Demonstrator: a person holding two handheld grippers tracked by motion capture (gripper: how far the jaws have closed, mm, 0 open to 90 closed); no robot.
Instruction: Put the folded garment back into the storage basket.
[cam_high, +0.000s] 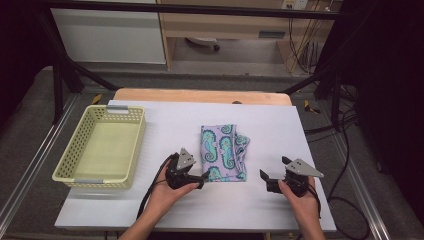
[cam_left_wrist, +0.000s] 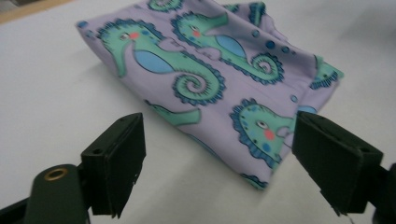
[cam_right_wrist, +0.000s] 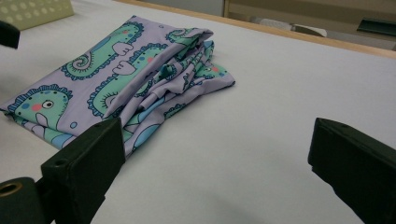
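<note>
White desk (cam_high: 165, 200) mid-frame in high view, wooden edge along its far side, grey floor and dark frame legs around it. Yellow basket (cam_high: 80, 172) at left of frame on the desk, standing empty, well apart from the cloth.

Folded cloth (cam_high: 223, 152) at centre of high view: lilac, seahorse print, lying flat on the desk, rumpled layers along its right edge. Same cloth (cam_left_wrist: 205, 79) at upper centre of left gripper view; again (cam_right_wrist: 126, 79) at upper left of right gripper view, stacked folds facing the lens.

Left hand-held gripper (cam_high: 202, 179) at lower centre-left of high view, held in left hand (cam_high: 167, 192), tips just at the cloth's near left corner. In left gripper view (cam_left_wrist: 217, 158) jaws spread, cloth corner lying between them, right jaw close against the cloth's edge; contact with the pads not resolvable. No pinch on the fabric seen.

Right hand-held gripper (cam_high: 263, 176) at lower right of high view, held in right hand (cam_high: 300, 197), near the cloth's right side but apart from it, over bare desk. In right gripper view (cam_right_wrist: 215, 163) jaws spread wide, nothing but desk between them; cloth just beyond the left jaw.

Cables trailing from both hand-held grippers toward bottom of frame.
</note>
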